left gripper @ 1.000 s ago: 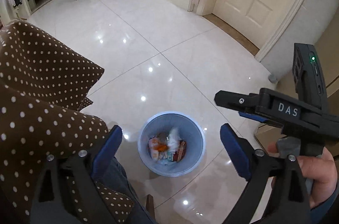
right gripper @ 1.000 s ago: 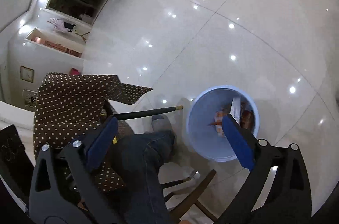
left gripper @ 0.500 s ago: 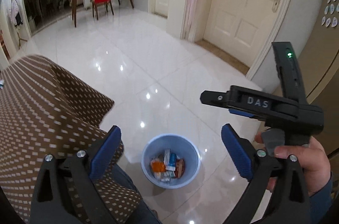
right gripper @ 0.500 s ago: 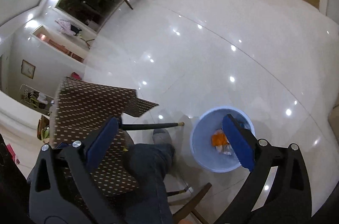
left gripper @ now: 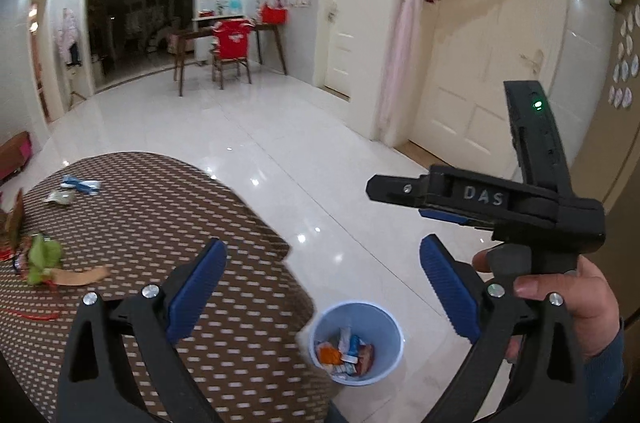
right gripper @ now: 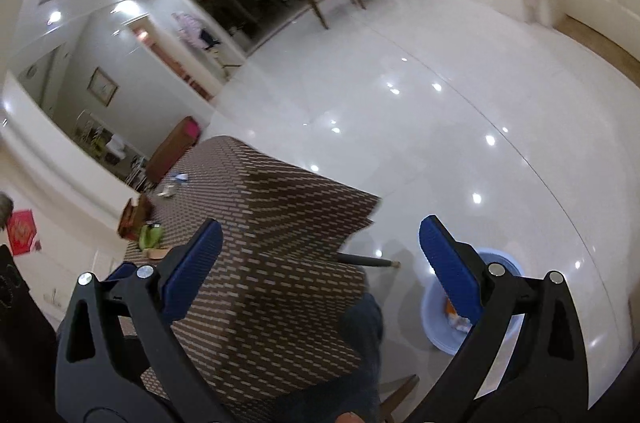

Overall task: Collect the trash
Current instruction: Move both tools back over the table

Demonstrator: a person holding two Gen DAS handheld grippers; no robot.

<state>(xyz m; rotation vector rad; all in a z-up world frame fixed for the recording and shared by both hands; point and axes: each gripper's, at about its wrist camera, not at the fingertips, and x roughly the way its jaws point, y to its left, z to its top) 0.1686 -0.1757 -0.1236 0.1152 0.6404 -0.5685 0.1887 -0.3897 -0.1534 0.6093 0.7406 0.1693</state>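
Glossy white tile floor [left gripper: 280, 143]; dotted brown cloth tablecloth [left gripper: 160, 215]; smooth blue plastic bin [left gripper: 384, 363].

Left gripper [left gripper: 322, 277] at the bottom of the frame: blue-padded jaws spread wide, nothing between them. Between and below the jaws, a light blue trash bin [left gripper: 384, 327] stands on the glossy white floor [left gripper: 280, 143], holding several wrappers, orange, white and red. At right, a hand [left gripper: 576, 307] grips the right gripper [left gripper: 488, 203], seen side-on; jaw state not discernible. At left, a brown dotted tablecloth [left gripper: 160, 223] carries scattered litter: a green scrap [left gripper: 44, 257], a tan strip [left gripper: 82, 277], and a blue-white wrapper [left gripper: 82, 184] further back.
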